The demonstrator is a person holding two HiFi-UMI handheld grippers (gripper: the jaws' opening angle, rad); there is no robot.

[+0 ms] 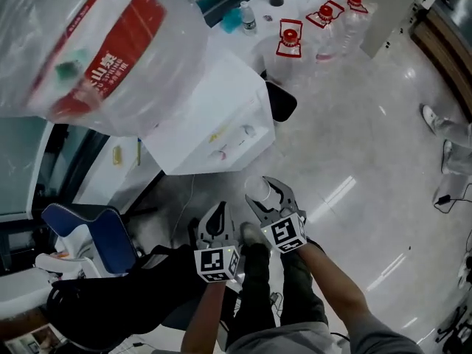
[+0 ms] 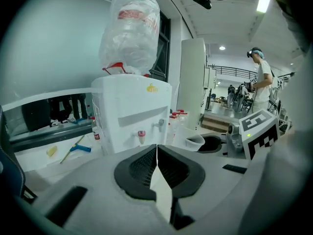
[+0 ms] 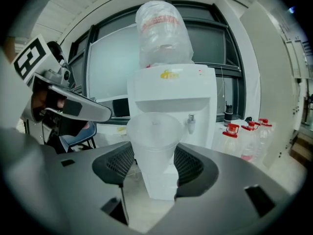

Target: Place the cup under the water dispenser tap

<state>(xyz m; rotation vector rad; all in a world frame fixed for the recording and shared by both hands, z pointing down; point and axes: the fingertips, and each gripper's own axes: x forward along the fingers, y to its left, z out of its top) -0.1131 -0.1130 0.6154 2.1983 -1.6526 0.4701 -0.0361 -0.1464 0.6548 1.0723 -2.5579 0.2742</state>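
A clear plastic cup (image 3: 154, 151) stands upright between the pads of my right gripper (image 3: 155, 156), which is shut on it. In the head view the cup (image 1: 258, 189) sits at that gripper's (image 1: 270, 196) tips, a little short of the white water dispenser (image 1: 214, 116). The dispenser (image 3: 171, 92) carries a large upturned bottle (image 3: 162, 33), and one tap (image 3: 190, 123) shows just right of the cup. My left gripper (image 1: 215, 226) is beside the right one, shut and empty. From the left gripper (image 2: 156, 156) I see a red tap (image 2: 141, 134) and a grey tap (image 2: 159, 125).
Water bottles with red caps (image 1: 295, 43) stand on the floor beyond the dispenser. A blue chair (image 1: 96, 234) is at the left. A blue-handled tool (image 2: 74, 149) lies on the window ledge. A person (image 2: 261, 82) stands far off at the right.
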